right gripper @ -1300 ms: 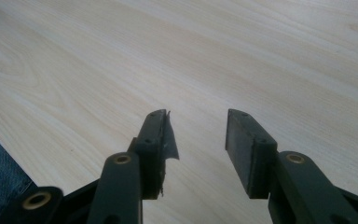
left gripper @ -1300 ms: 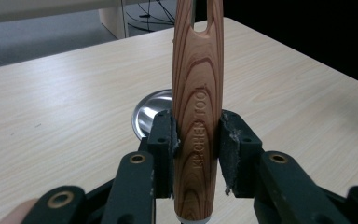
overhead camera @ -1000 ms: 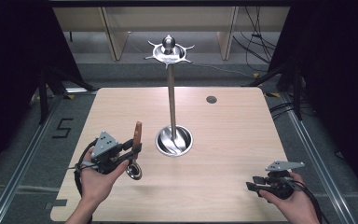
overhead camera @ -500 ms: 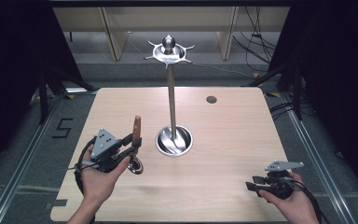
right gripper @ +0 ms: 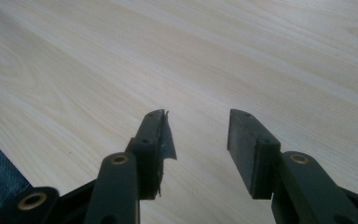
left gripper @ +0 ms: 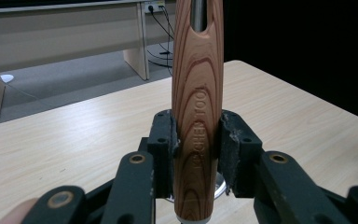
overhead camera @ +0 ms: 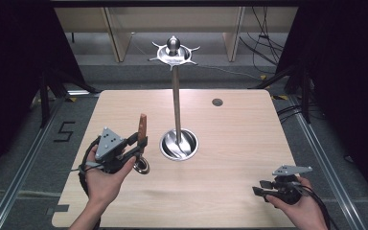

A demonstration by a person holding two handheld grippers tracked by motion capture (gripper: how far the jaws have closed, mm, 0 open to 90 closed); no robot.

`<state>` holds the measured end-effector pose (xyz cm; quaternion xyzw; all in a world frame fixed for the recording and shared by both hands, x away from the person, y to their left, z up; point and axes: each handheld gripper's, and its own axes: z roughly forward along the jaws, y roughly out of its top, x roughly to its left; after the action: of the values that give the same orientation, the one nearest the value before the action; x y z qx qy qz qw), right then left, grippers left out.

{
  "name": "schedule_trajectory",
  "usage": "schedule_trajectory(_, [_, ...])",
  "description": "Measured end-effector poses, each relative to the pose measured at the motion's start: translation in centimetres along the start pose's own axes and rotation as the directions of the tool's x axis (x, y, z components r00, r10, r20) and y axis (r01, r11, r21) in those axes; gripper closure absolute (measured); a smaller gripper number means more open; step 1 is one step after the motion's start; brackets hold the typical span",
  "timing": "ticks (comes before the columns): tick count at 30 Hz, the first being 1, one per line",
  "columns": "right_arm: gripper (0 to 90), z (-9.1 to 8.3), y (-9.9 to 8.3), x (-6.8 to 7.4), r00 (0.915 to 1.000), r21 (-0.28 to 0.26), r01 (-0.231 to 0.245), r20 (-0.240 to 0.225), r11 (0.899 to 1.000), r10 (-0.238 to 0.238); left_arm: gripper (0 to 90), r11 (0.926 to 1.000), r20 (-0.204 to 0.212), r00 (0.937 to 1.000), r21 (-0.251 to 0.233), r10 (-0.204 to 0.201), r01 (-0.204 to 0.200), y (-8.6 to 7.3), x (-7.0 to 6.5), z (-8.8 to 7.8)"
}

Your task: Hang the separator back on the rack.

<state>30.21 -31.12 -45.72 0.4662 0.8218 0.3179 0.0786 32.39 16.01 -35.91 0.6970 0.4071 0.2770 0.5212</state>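
My left gripper (overhead camera: 140, 143) is shut on a kitchen utensil with a reddish wooden handle (overhead camera: 142, 125); the handle stands upright and its round metal head (overhead camera: 141, 166) hangs below the jaws, just over the table. In the left gripper view the wooden handle (left gripper: 197, 116), stamped with lettering, is clamped between both pads (left gripper: 162, 149). A tall metal utensil stand (overhead camera: 175, 96) rises from a round base (overhead camera: 178, 144) at the table's middle, with a hooked ring top (overhead camera: 173, 51). My right gripper (overhead camera: 262, 188) rests low at the front right, open, nothing between its fingers (right gripper: 156, 144).
The light wooden table (overhead camera: 239, 134) has a small dark hole (overhead camera: 217, 102) at the back right. Dark curtains flank both sides, and shelf legs and cables lie beyond the far edge.
The left gripper has lifted slightly with the utensil, bringing the handle more upright and closer to the stand. The right gripper has stayed put.
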Motion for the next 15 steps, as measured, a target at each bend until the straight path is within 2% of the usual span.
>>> schedule_trajectory(10, [57.4,0.01,-0.01,0.00,1.0000,0.000,0.001,0.000,1.000,-0.001,67.1,0.9998,-0.007,1.0000,-0.020,-0.001,0.001,0.40,0.00,0.26])
schedule_trajectory(11, [57.4,0.06,-0.05,0.15,0.9996,0.002,-0.026,-0.013,1.000,0.026,67.1,0.9998,-0.008,1.0000,-0.022,-0.002,0.002,0.45,0.01,0.28])
schedule_trajectory(13, [57.4,0.05,-0.04,0.15,0.9996,0.001,-0.025,-0.014,1.000,0.025,67.1,0.9998,-0.007,1.0000,-0.022,-0.001,0.000,0.53,0.07,0.32])
schedule_trajectory(14, [57.4,-0.02,0.00,0.05,1.0000,0.004,-0.006,-0.002,1.000,0.006,67.1,0.9997,-0.007,1.0000,-0.025,-0.002,0.002,0.58,0.08,0.37])
schedule_trajectory(15, [57.4,0.06,-0.05,0.12,0.9996,-0.001,-0.025,-0.014,1.000,0.025,67.1,0.9996,-0.007,1.0000,-0.028,-0.004,0.004,0.61,0.10,0.42])
